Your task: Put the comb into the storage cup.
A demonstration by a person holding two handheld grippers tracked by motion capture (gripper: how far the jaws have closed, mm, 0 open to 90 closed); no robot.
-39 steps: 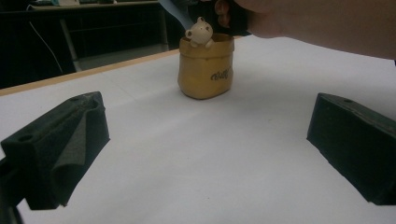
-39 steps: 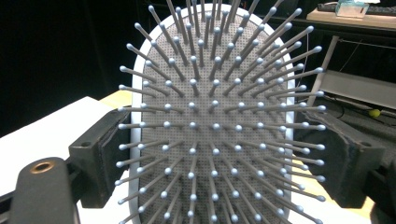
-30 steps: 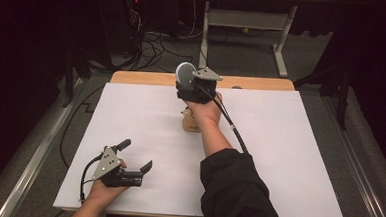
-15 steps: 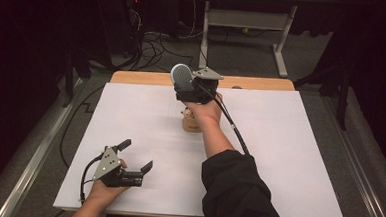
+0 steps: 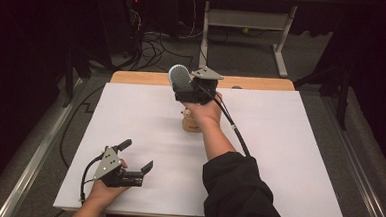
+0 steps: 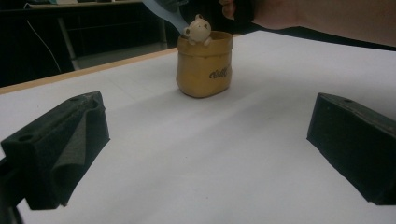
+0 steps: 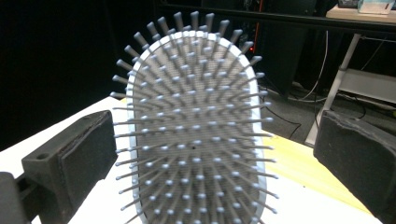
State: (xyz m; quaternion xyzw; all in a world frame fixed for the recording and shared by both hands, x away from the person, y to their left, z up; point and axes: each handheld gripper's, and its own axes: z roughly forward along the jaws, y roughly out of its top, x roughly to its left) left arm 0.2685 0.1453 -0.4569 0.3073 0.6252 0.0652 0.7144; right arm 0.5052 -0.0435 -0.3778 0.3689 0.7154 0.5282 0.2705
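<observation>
The left gripper (image 5: 137,158) rests open and empty on the white sheet (image 5: 288,158), while the right gripper (image 7: 219,158), jaws just spread, stands clear either side of the hairbrush (image 7: 194,140), already standing in the yellow pot (image 6: 204,63) below it, so only withdrawal seems left.

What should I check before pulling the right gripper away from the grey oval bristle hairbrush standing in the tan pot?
1. Right gripper clear of the grey oval bristle hairbrush: ok; the jaws have just been opening, with a gap on each side of the head.
2. Brush handle inside the tan pot: ok.
3. Brush will stand unaided: cannot tell.
4. Pot upright on the white sheet: ok.
5. Left gripper open and well apart from the pot: ok.
</observation>
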